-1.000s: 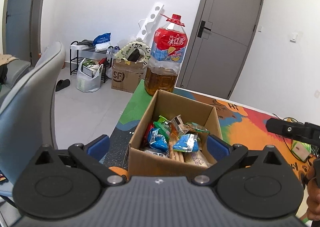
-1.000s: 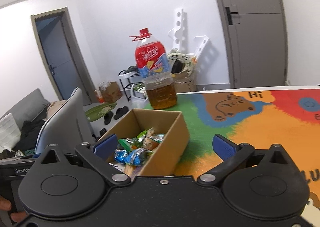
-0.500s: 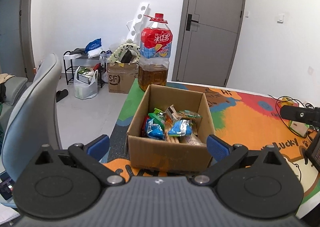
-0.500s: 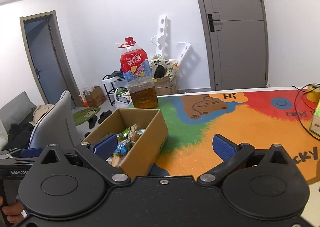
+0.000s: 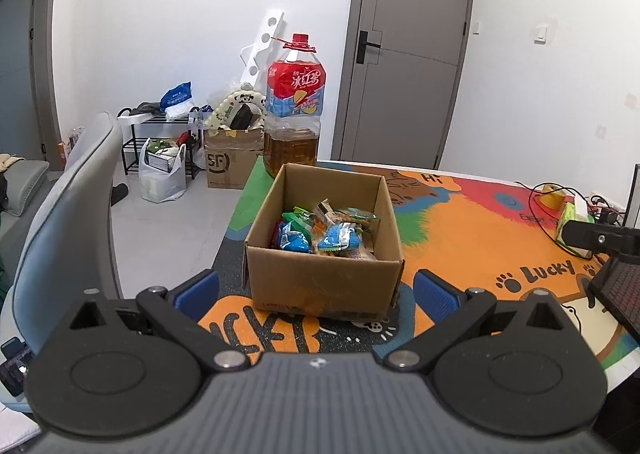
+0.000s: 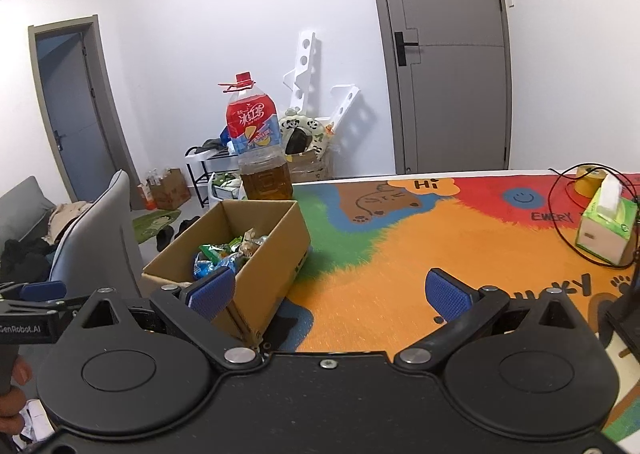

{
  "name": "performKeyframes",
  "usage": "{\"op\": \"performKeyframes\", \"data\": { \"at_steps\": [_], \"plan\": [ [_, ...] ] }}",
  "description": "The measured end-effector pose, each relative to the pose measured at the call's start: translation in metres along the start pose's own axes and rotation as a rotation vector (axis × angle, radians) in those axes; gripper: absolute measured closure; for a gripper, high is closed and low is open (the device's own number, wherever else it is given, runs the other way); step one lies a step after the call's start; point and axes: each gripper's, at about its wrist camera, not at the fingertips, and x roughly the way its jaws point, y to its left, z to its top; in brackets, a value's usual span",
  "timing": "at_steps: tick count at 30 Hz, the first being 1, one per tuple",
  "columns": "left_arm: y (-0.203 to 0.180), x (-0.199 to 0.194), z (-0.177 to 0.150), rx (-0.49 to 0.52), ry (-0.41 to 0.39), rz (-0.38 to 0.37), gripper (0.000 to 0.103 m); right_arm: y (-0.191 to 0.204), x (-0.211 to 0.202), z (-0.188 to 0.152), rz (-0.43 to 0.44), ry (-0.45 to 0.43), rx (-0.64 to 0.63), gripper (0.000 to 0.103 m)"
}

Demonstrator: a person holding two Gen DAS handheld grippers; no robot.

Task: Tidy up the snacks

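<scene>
Right wrist view, cardboard box (image 6: 276, 250) hiding snacks (image 6: 224, 254)

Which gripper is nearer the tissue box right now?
Right. The right gripper faces the mat with the tissue box ahead to its right; the left gripper faces the cardboard box.

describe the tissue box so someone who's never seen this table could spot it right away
Start from the colourful cartoon mat covering the table, and go to its far right side, away from the cardboard box of snacks. The tissue box stands there among black cables. It is the only green-and-white cube, with a white tissue sticking out of its top.
</scene>
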Motion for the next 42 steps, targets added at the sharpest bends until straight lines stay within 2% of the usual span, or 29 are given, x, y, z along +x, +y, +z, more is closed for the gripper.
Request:
{"op": "performKeyframes", "data": {
  "at_steps": [11,20,42],
  "plan": [
    [0.009,0.001,-0.009,-0.007,0.012,-0.014,0.000,0.003,-0.013,-0.005,-0.028,-0.002,-0.017,0.000],
    [0.010,-0.005,-0.008,-0.005,-0.005,-0.011,0.000,0.005,-0.011,-0.011,-0.001,0.021,-0.015,0.000],
    [0.003,-0.005,-0.011,0.016,0.005,-0.017,0.000,0.008,-0.012,-0.012,-0.007,0.028,-0.013,0.000]
  ]
}}
